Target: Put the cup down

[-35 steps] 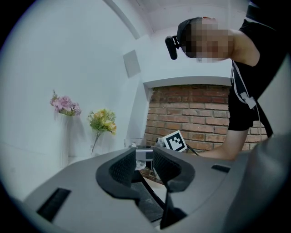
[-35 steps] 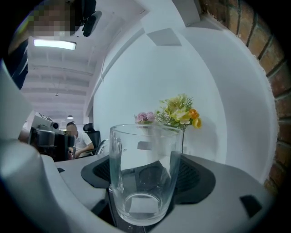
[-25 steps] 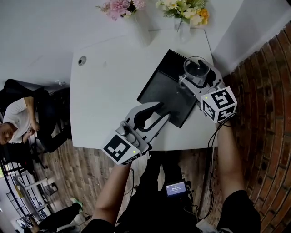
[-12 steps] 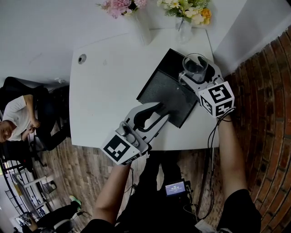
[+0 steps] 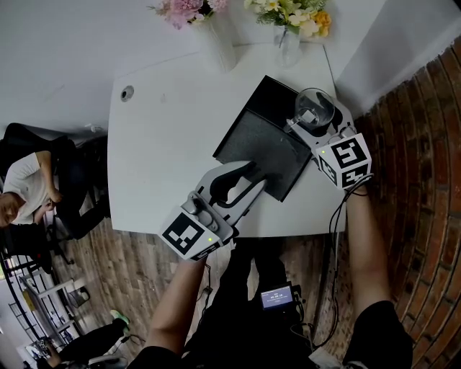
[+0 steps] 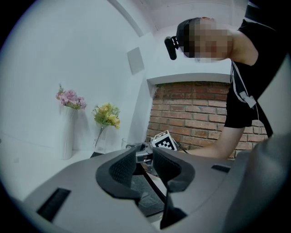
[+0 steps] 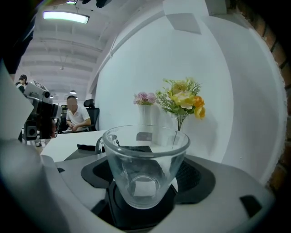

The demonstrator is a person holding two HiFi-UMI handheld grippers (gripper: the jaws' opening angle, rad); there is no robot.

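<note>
Cup is gripped upright between right gripper fingers, probably for a level set-down on the tray; left gripper is held spread, empty.

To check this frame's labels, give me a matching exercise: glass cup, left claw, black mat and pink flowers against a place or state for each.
1. glass cup
2. left claw
3. black mat
4. pink flowers

A. at the far edge of the table
B. lying flat on the white table
C. held between the jaws of the right claw
D. open, with nothing between its jaws

Pairs: 1-C, 2-D, 3-B, 4-A
</note>
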